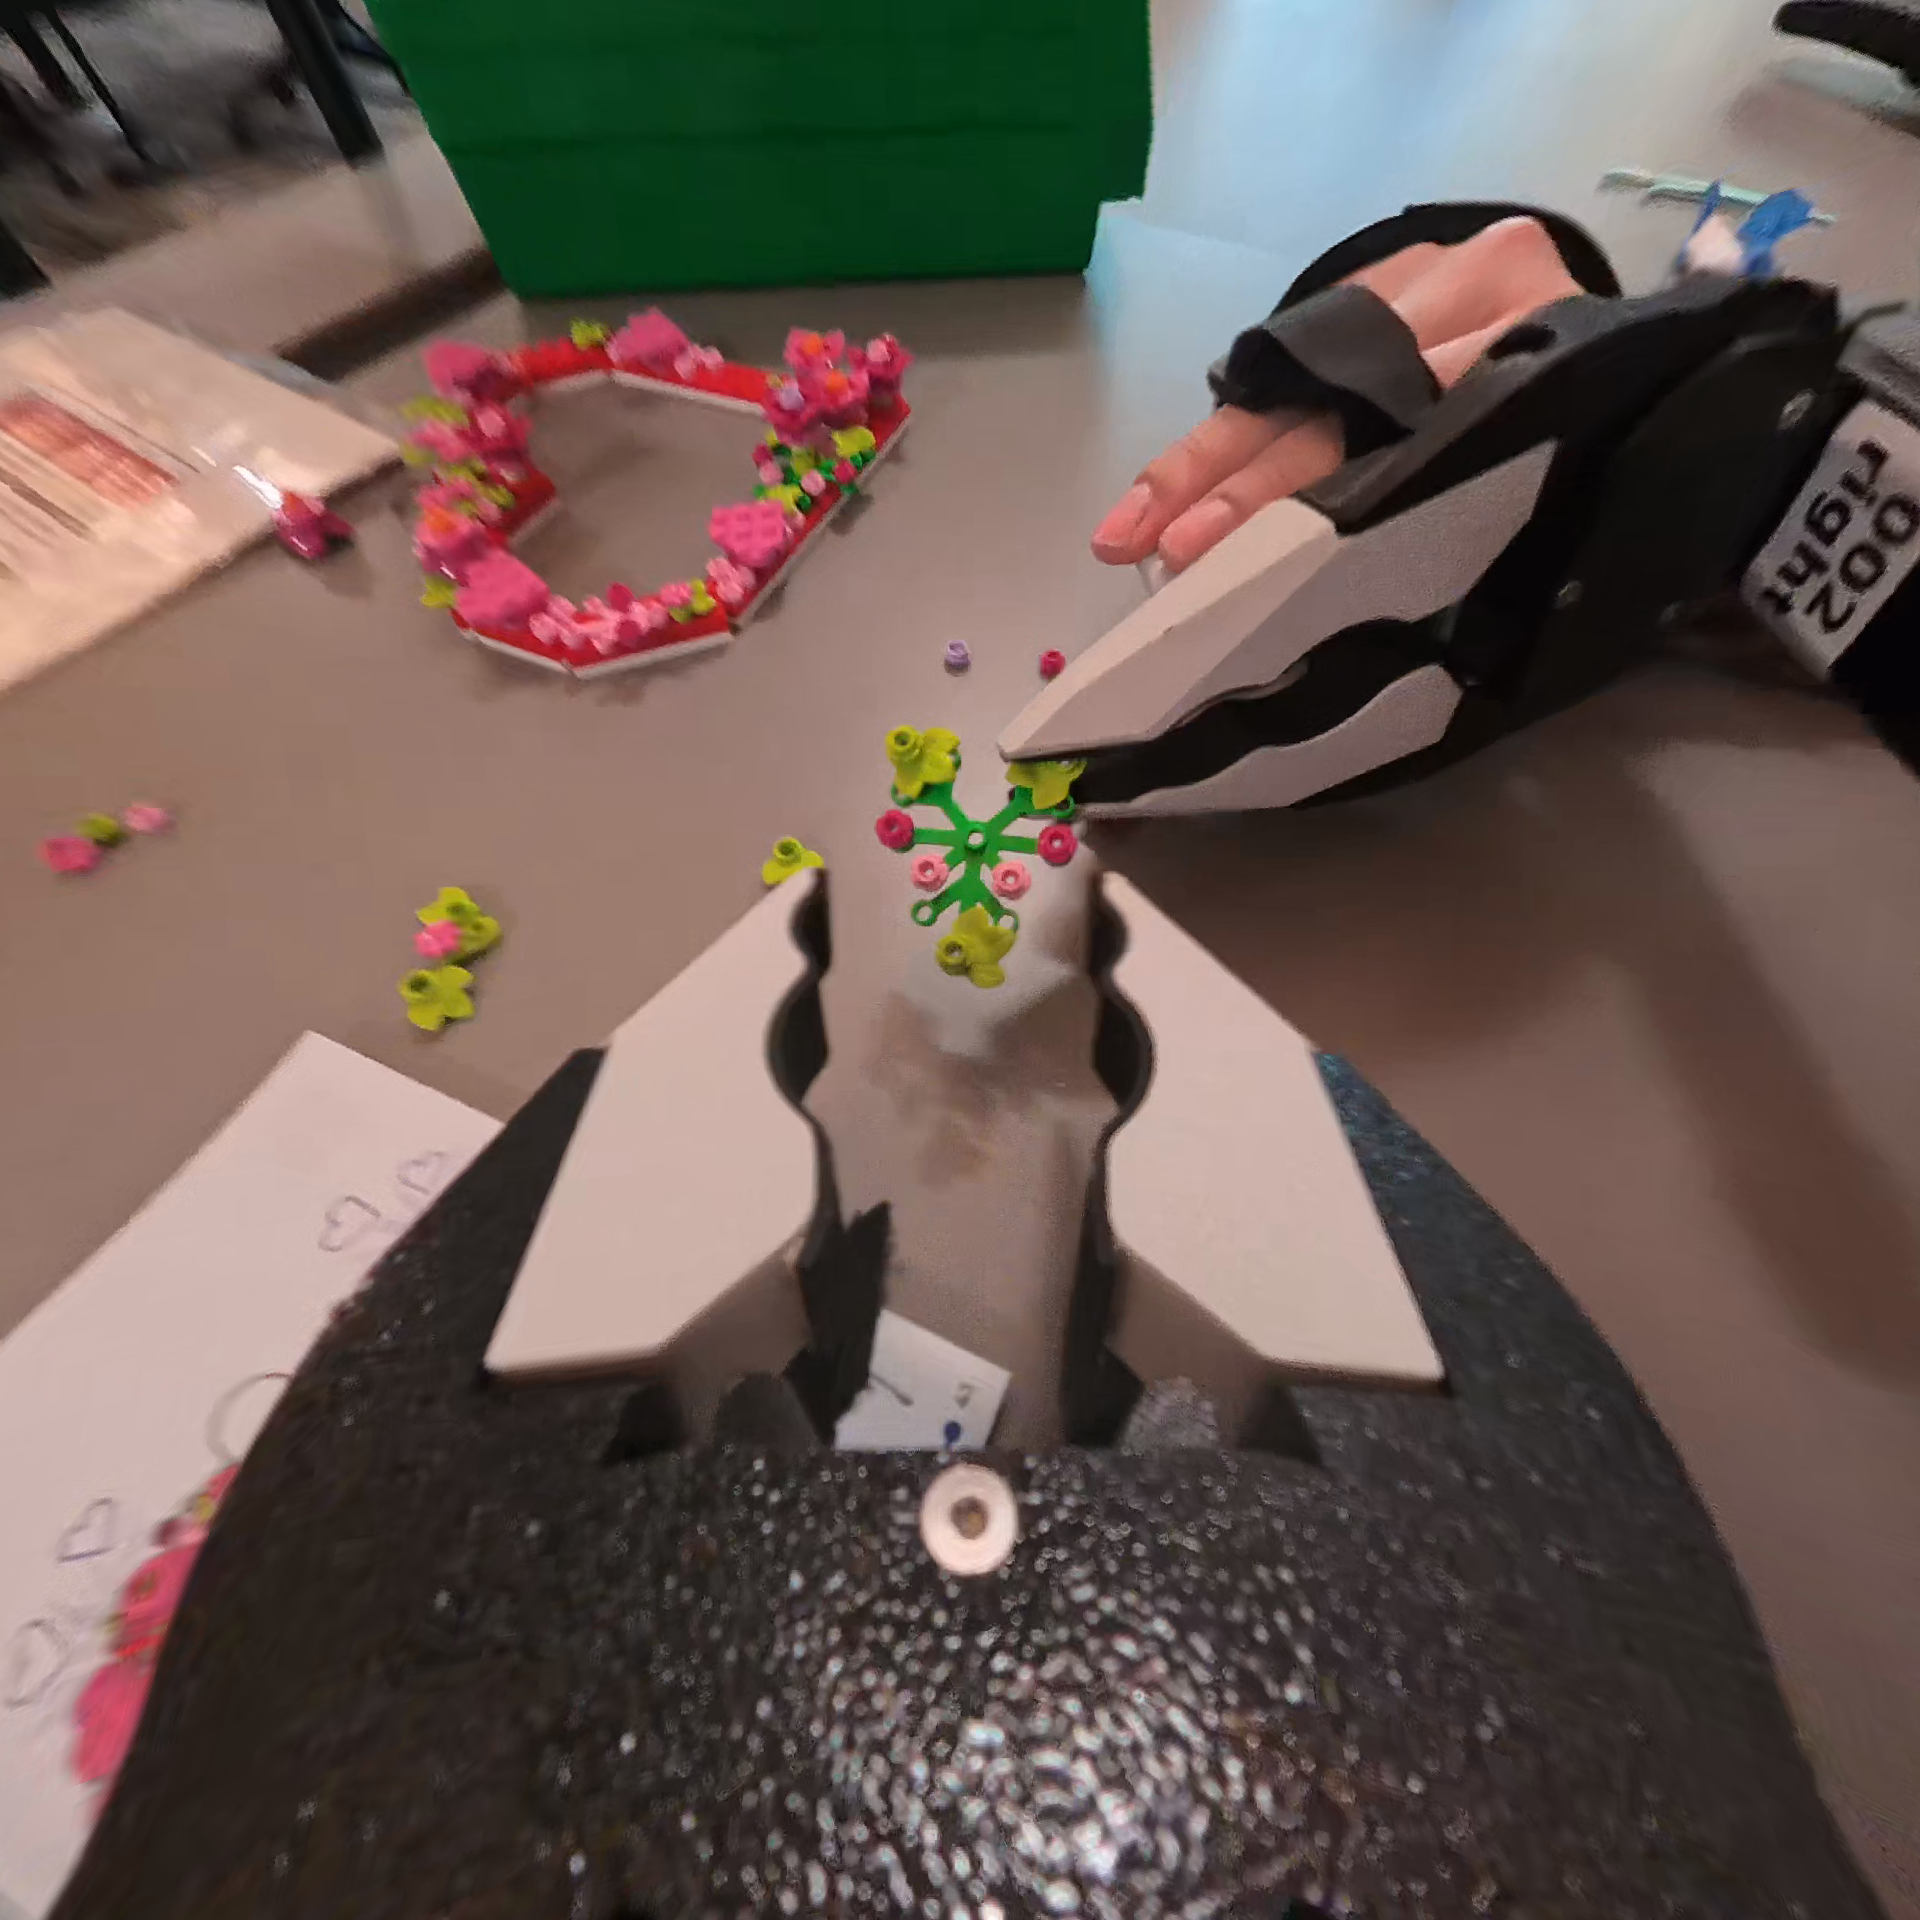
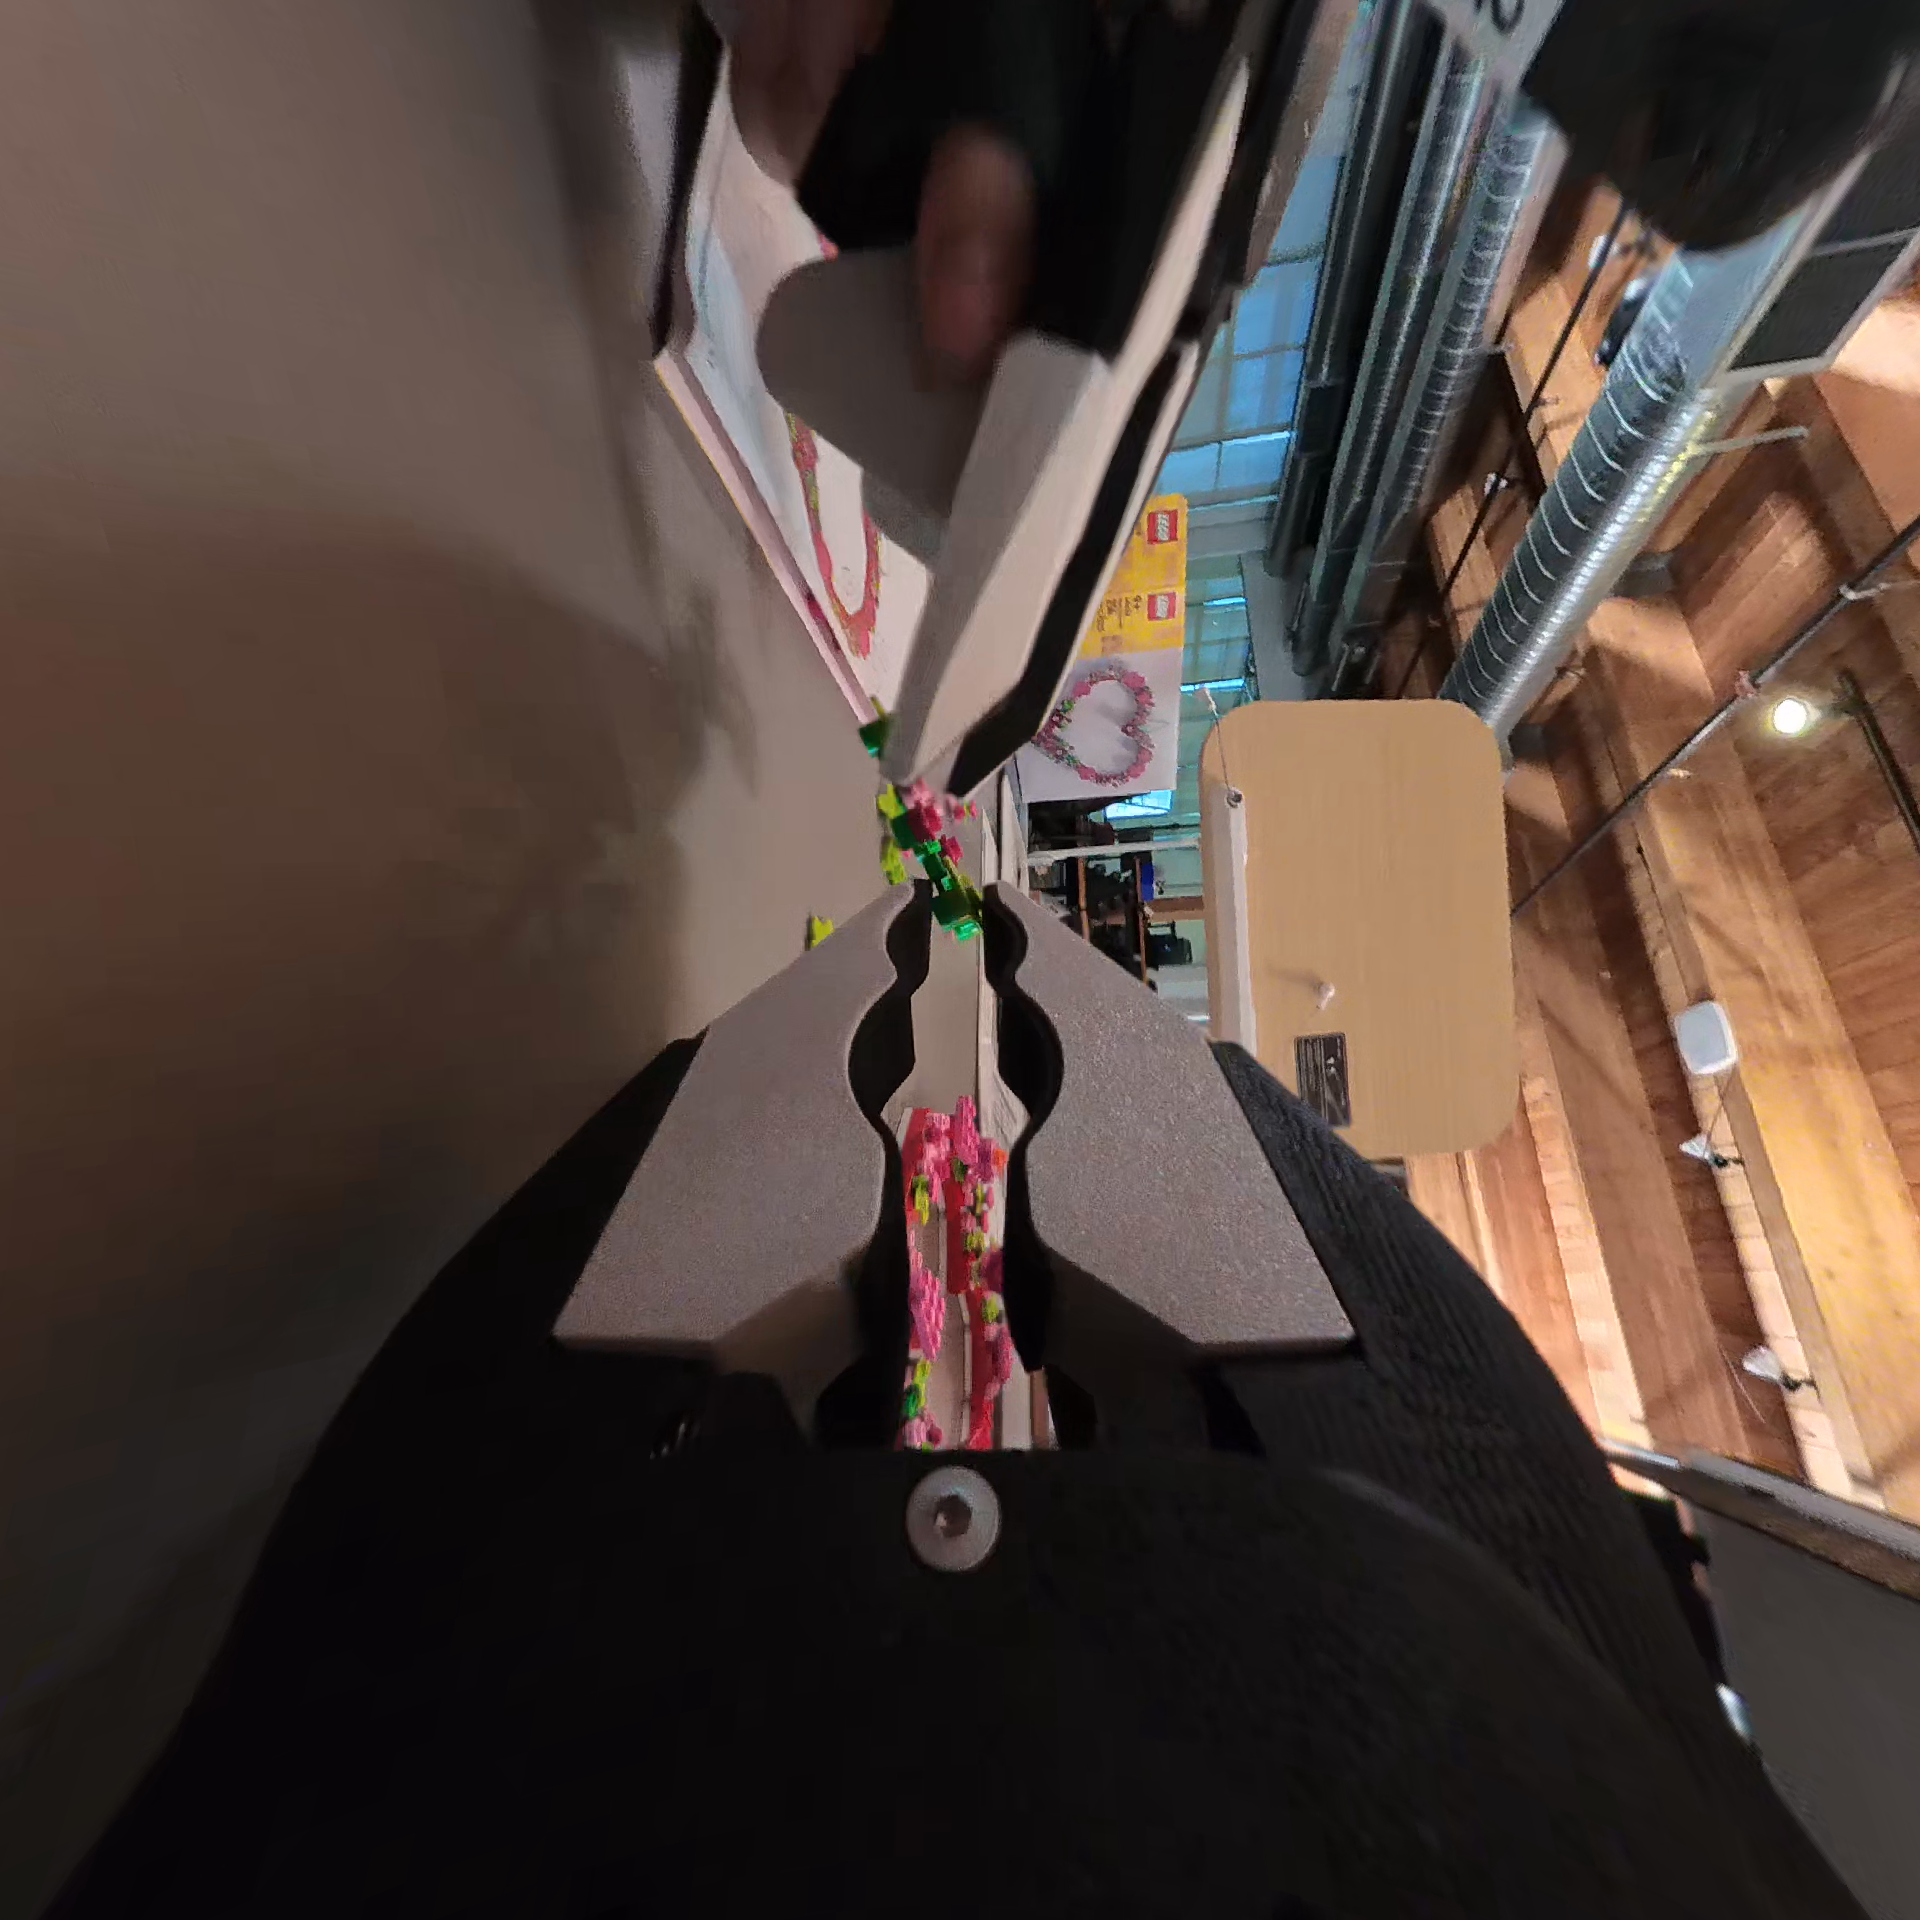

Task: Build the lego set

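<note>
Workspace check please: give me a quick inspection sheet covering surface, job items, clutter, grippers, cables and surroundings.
Surface: grey table, flat, lit from the far side.
Job's things: red heart frame with pink flowers on it, lying flat; green stem piece with lime and pink flowers, held off the table; open booklet at the near left.
Clutter: loose lime leaves, small pink studs, plastic bag at the far left.
Grippers: left gripper with jaws open, just below the stem piece; right gripper with jaws closed on one lime tip of it.
Cables: nothing seen.
Surroundings: green box behind the heart; wooden ceiling with ducts.
</note>
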{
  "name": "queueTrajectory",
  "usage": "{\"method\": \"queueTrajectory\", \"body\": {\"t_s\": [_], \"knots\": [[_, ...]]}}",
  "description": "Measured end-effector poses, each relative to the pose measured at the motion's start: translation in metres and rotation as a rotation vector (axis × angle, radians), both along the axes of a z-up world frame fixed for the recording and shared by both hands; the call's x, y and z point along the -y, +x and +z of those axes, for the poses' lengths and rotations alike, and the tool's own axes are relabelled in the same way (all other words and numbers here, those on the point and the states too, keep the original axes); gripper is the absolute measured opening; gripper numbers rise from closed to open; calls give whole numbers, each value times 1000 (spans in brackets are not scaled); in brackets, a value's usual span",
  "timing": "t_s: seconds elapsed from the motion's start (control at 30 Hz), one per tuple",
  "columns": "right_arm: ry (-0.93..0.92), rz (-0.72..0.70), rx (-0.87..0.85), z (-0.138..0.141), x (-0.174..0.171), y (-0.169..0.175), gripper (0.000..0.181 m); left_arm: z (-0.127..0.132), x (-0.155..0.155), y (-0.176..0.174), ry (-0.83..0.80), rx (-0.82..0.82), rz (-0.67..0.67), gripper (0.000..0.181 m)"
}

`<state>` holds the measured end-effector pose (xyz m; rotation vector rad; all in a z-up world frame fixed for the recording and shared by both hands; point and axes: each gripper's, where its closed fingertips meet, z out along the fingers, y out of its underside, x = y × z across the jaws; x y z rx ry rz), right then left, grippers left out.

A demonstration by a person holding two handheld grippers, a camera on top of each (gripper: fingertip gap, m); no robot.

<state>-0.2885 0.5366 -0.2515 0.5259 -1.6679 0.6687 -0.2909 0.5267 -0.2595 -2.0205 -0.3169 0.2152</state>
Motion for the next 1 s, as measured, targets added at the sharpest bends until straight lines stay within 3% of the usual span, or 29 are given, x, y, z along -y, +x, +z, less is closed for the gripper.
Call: {"method": "queueTrajectory", "body": {"t_s": [0.07,0.17,0.3,0.37,0.5,0.63,0.8,1.0], "knots": [[-39,-20,17,3,-3,-4,7,5,3,-4,-9,-138,5,69],[-92,-49,50,6,-7,-9,7,13,9,-14,-105,-456,44,74],[-155,-76,96,11,-8,-13,7,26,6,-14,-294,-998,63,51],[-156,-80,79,13,-7,-12,7,26,2,-10,-390,-1178,55,37],[-163,-73,71,15,-2,-8,7,17,-3,-14,-494,-1209,73,41],[-171,-58,76,16,3,-3,7,22,5,-30,-620,-1316,200,24],[-185,-51,74,19,5,-1,7,30,3,-25,-547,-1329,213,16],[-196,-63,77,20,5,-2,7,27,1,-24,-584,-1362,191,6]]}}
